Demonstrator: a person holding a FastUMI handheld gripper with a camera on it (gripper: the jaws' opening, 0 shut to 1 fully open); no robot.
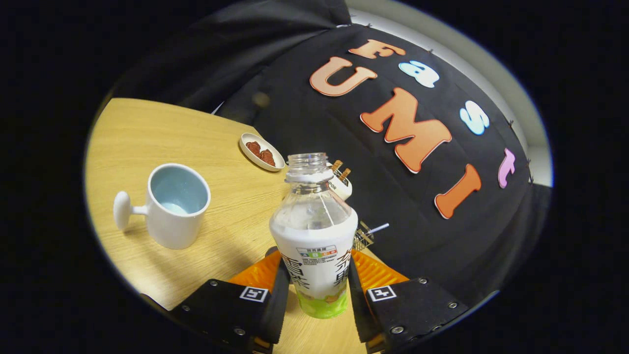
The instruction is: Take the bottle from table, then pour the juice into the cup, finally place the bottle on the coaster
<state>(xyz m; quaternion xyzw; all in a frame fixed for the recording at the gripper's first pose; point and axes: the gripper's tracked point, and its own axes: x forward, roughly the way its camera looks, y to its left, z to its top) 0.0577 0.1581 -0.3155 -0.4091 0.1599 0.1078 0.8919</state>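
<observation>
With my jaws pinching the uncapped clear plastic bottle with white label (314,236) from both sides, I judge the next move is tilting its mouth over the white ceramic cup (174,206) on the wooden tabletop (231,196).

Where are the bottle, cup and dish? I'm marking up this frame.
bottle (314,255), gripper view, on its label.
cup (173,231), gripper view, on its outer wall.
dish (249,152), gripper view, on its rim.

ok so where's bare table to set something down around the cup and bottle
Bare table lies beyond the cup, between it and the small dish, and also between the cup and the bottle. It is crowded behind the bottle, where small items sit by the booth wall. The gripper is shut on the bottle.
</observation>
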